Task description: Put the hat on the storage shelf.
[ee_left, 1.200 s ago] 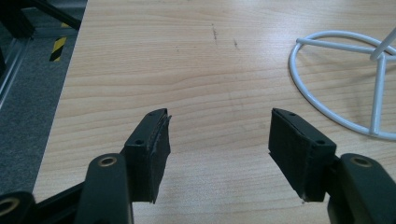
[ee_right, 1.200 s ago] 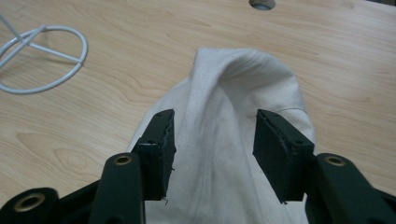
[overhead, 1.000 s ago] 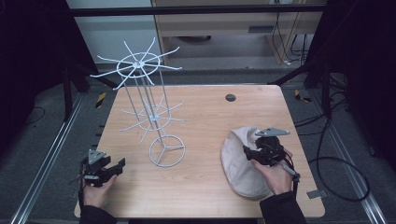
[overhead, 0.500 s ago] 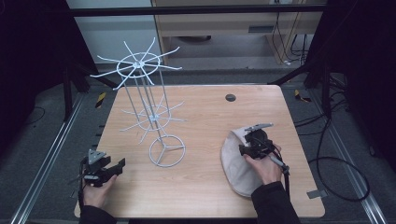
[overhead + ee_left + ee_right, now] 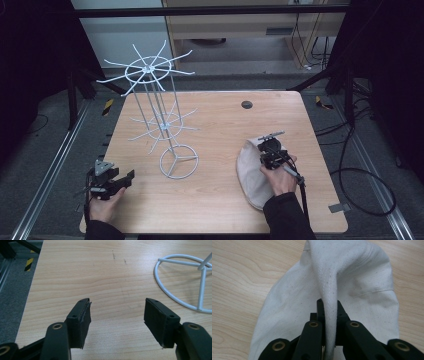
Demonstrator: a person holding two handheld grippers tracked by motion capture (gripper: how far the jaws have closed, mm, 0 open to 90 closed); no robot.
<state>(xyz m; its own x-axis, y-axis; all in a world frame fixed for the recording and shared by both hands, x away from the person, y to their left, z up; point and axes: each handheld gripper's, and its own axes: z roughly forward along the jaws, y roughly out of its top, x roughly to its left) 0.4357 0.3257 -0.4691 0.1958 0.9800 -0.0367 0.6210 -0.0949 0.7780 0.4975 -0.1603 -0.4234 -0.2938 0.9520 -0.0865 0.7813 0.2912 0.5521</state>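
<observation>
A cream cloth cap (image 5: 250, 175) lies flat on the wooden table (image 5: 220, 125) at the front right. My right gripper (image 5: 267, 155) sits over its upper edge. In the right gripper view its jaws (image 5: 329, 307) have just been closing and now pinch a raised fold of the cloth (image 5: 352, 272) between the pads. A white wire stand (image 5: 155, 100) with radiating arms rises left of centre on a ring base (image 5: 178, 161). My left gripper (image 5: 125, 179) rests at the front left, open, with bare wood between its jaws (image 5: 117, 310).
A small dark round hole (image 5: 246, 104) marks the table's far side. The stand's ring base (image 5: 201, 287) lies just right of the left gripper. Black frame rails and cables run around the table, with a cable on the floor to the right.
My right gripper has shifted a little left and down onto the cap and shut on a fold of it. The left hand and the stand have stayed where they were.
</observation>
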